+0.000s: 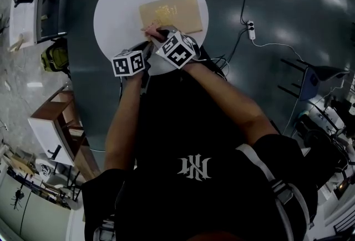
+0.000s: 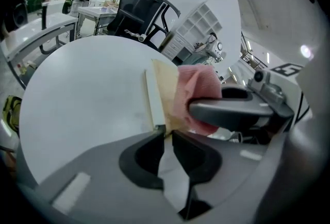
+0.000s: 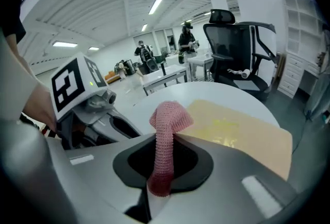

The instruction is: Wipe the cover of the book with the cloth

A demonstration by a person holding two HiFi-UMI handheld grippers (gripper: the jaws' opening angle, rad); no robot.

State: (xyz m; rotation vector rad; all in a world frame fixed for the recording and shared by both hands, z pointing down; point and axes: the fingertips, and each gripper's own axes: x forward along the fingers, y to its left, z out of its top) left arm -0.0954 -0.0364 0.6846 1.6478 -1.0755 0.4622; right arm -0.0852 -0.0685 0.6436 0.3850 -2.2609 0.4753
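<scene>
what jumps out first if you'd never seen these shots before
The pink cloth pinched upright in the jaws of the right gripper stands out most, its bunched end at the edge of the tan book. The book lies flat on a round white table, and the tips of the left gripper sit at its near corner.

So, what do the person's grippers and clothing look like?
The left gripper and right gripper have smooth grey bodies with dark recesses around the fingers. Each carries a white cube with black square markers. The person wears a black short-sleeved shirt with a white emblem.
</scene>
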